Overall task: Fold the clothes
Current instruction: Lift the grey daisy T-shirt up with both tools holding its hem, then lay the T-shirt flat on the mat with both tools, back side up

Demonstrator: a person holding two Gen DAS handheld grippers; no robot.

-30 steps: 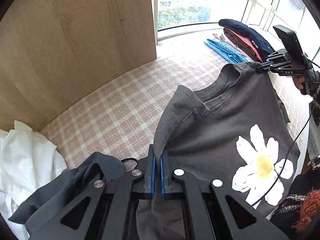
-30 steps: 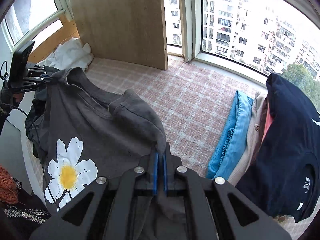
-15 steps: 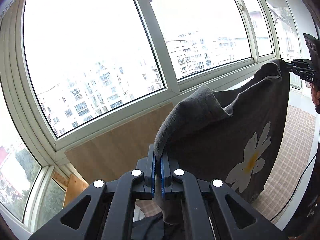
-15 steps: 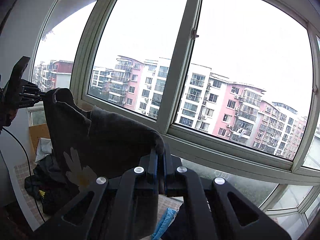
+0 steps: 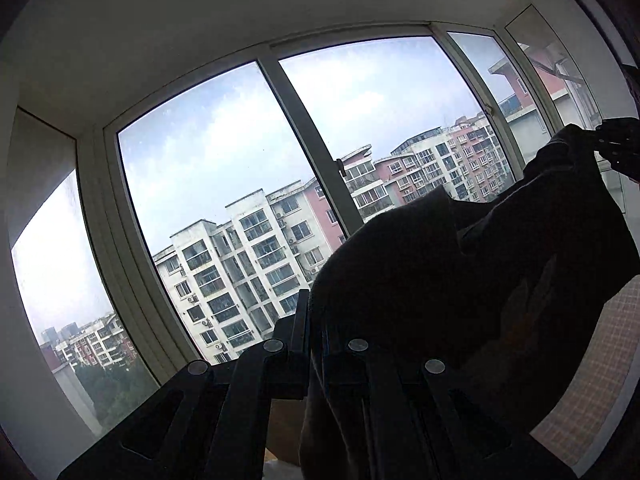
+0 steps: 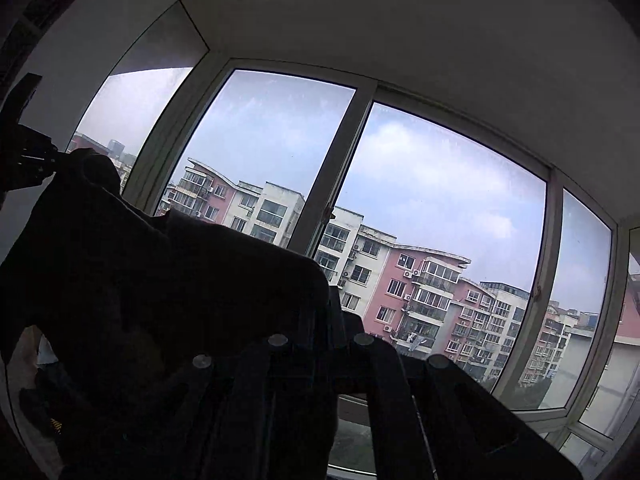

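The dark grey T-shirt (image 5: 460,280) hangs in the air between both grippers, dark against the bright window. My left gripper (image 5: 316,316) is shut on one shoulder of it. My right gripper (image 6: 328,312) is shut on the other shoulder, where the T-shirt (image 6: 160,288) drapes to the left. The right gripper also shows at the right edge of the left wrist view (image 5: 616,148), and the left gripper at the left edge of the right wrist view (image 6: 28,160). Both point upward toward the window. The shirt's flower print is hidden in shadow.
Large window panes with white frames (image 5: 308,148) and the ceiling fill both views, with apartment blocks outside. A strip of the plaid surface (image 5: 600,392) shows at lower right of the left wrist view. Dark clothes (image 6: 44,408) lie at lower left of the right wrist view.
Both grippers have lifted the T-shirt and tilted further up. The plaid surface and clothes piles have dropped out of view; the window and ceiling now fill the frames.
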